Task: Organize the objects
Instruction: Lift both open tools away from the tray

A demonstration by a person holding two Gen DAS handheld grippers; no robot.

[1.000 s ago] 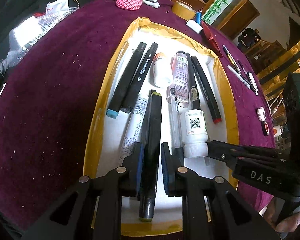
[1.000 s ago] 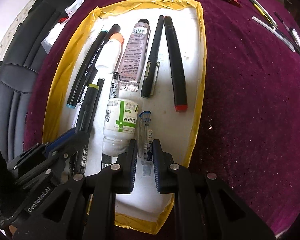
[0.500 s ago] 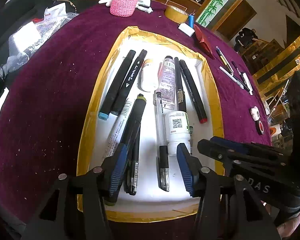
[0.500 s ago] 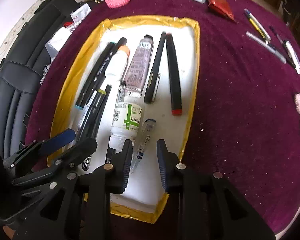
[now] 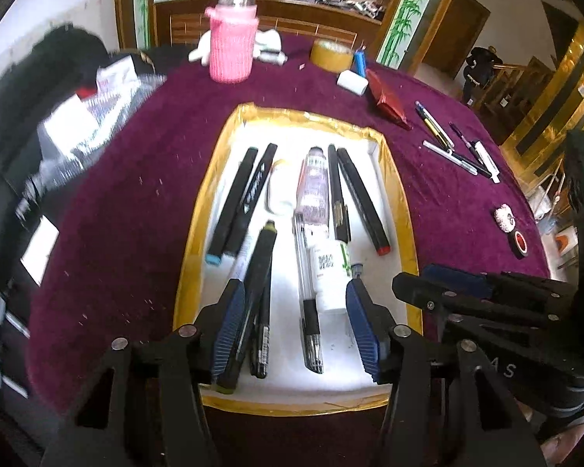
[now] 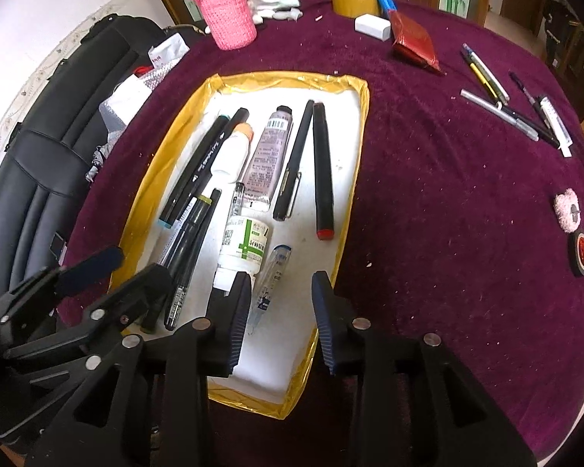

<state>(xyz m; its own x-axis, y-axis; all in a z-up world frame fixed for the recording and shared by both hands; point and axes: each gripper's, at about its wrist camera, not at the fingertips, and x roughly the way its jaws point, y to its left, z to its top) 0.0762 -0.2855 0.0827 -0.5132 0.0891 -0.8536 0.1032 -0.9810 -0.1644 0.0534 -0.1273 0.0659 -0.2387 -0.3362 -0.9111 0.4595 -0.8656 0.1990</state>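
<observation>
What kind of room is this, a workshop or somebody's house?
Probably a home or a restaurant-style dining room, not a workshop: a round table under purple velvet cloth, wooden cabinets behind, and a black padded chair beside it. Pens fill a gold-edged tray.

Your left claw's finger [image 5: 229,327] is covering lower end of green-capped marker [image 5: 259,268]. Your right claw's finger [image 6: 235,319] is hiding white bottle [image 6: 245,243] cap. Bottle label text is staying too small to read. Bench [image 5: 136,194] left side is blurring.
</observation>
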